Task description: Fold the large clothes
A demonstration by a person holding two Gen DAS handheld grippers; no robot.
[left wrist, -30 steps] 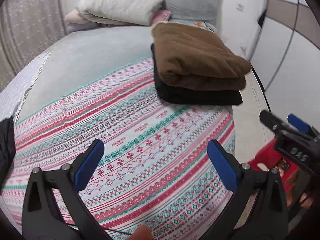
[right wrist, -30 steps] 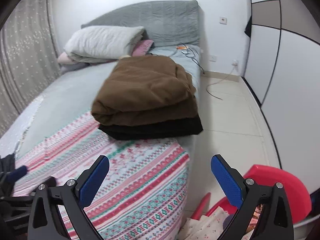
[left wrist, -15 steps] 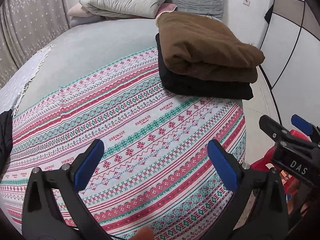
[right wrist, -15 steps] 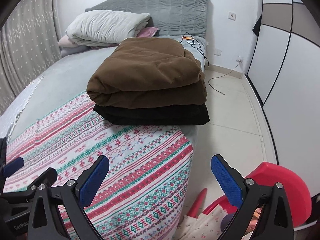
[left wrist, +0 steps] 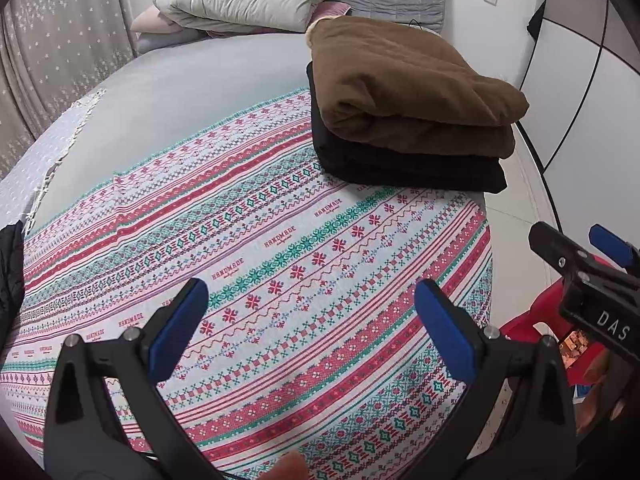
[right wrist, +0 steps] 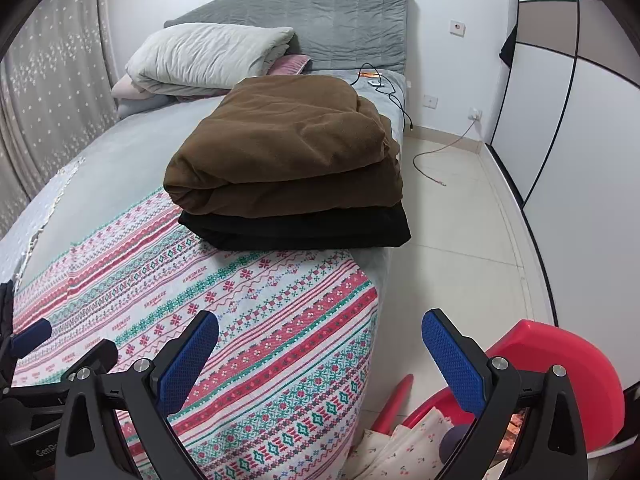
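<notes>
A folded brown garment (left wrist: 404,92) (right wrist: 288,144) lies on top of a folded black one (left wrist: 400,164) (right wrist: 304,228) at the bed's right edge, on a striped patterned blanket (left wrist: 260,264) (right wrist: 240,320). My left gripper (left wrist: 308,332) hangs open over the blanket's near part, holding nothing. My right gripper (right wrist: 320,356) is open too, above the bed's corner and the floor, and it shows at the right of the left wrist view (left wrist: 584,256). A dark garment (left wrist: 10,276) peeks in at the far left edge.
Pillows (right wrist: 208,60) and a grey headboard (right wrist: 320,24) stand at the far end of the bed. A red basket (right wrist: 560,380) with floral cloth (right wrist: 404,448) sits on the tiled floor (right wrist: 460,216) by my right gripper. A cable (right wrist: 436,152) trails across the floor near the wardrobe (right wrist: 580,128).
Both grippers have pulled back and risen a little, so the folded stack sits farther up and more of the patterned blanket shows. Both stay open.
</notes>
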